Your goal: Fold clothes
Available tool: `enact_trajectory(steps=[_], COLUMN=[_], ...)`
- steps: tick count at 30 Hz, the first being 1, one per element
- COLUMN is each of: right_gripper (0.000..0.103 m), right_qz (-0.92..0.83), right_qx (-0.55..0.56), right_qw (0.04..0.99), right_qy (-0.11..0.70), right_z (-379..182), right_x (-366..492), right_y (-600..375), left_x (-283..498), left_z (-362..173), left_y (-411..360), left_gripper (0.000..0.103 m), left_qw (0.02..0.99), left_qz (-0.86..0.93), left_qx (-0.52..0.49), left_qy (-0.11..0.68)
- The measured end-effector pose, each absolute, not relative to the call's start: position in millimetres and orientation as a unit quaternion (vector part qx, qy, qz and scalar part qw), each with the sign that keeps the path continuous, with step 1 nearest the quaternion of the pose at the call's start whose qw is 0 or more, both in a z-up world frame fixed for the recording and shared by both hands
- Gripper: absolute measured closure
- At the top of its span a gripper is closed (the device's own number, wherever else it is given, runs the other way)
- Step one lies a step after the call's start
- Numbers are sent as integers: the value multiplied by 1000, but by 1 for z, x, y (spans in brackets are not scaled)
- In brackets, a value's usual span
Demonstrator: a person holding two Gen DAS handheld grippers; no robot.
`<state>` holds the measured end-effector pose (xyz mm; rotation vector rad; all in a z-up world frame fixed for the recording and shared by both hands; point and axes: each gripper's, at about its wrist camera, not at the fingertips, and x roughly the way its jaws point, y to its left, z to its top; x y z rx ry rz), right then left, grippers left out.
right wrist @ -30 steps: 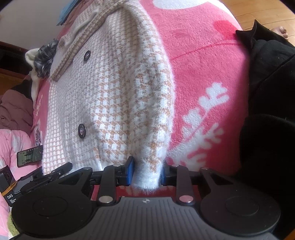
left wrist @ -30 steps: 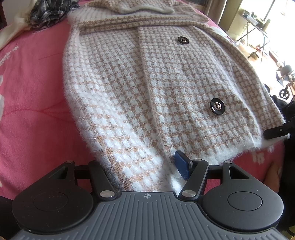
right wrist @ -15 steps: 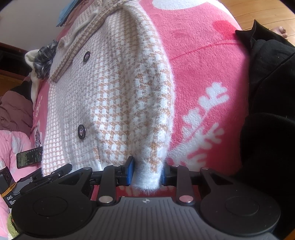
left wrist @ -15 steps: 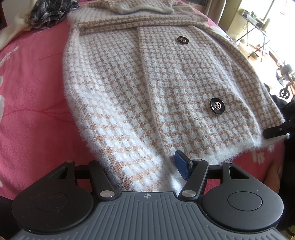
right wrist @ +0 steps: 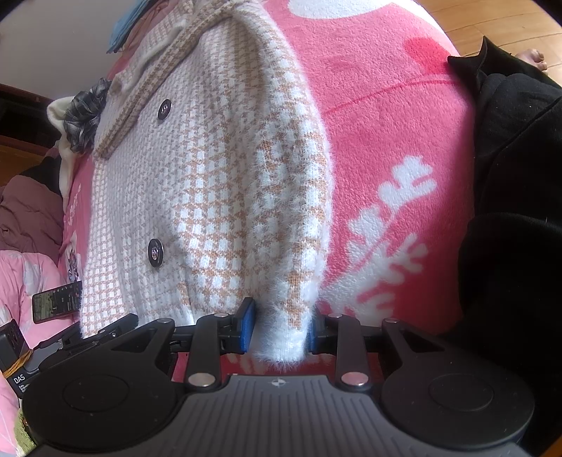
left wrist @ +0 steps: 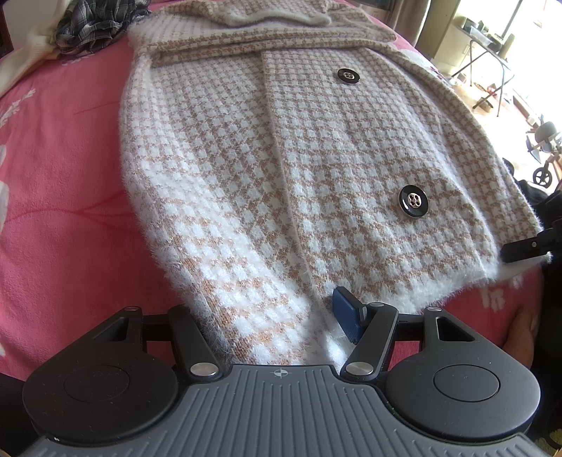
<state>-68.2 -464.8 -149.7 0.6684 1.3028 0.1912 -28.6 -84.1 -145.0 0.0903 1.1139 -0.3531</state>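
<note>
on the pink bed (left wrist: 63, 197), the fuzzy cardigan (left wrist: 281, 158) looks soft and floppy; the right hand-held gripper (right wrist: 279, 330) pinches its cuff, the left hand-held gripper (left wrist: 267, 327) straddles the other sleeve, can't tell if gripping.

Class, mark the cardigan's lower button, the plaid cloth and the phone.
lower button (left wrist: 413, 201), left wrist view, on its centre.
plaid cloth (left wrist: 95, 24), left wrist view, on its crumpled middle.
phone (right wrist: 56, 303), right wrist view, on its screen.
</note>
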Motion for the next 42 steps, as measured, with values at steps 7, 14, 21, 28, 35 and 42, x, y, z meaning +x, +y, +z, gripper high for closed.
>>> enact_trajectory(steps=[7, 14, 21, 28, 35, 42], right_gripper=[72, 75, 87, 89, 89, 89], right_qz=[87, 95, 97, 108, 123, 155], right_qx=[314, 326, 344, 372, 403, 389], right_qw=[740, 748, 759, 770, 772, 799], right_qy=[589, 571, 545, 507, 476, 431], right_z=[-150, -147, -143, -133, -117, -71], right_x=[-69, -73, -77, -83, -77, -41], right_y=[-465, -467, -466, -469, -470, -464], left_x=[-29, -40, -44, -52, -46, -16], left_z=[-144, -140, -136, -116, -89, -50], left_y=[-82, -79, -76, -67, -57, -56], left_gripper=[39, 51, 88, 95, 98, 99], left_qw=[826, 828, 835, 854, 869, 887], left_qz=[-169, -172, -169, -177, -186, -208], left_qx=[32, 20, 4, -24, -66, -85], left_qy=[536, 534, 523, 489, 454, 404])
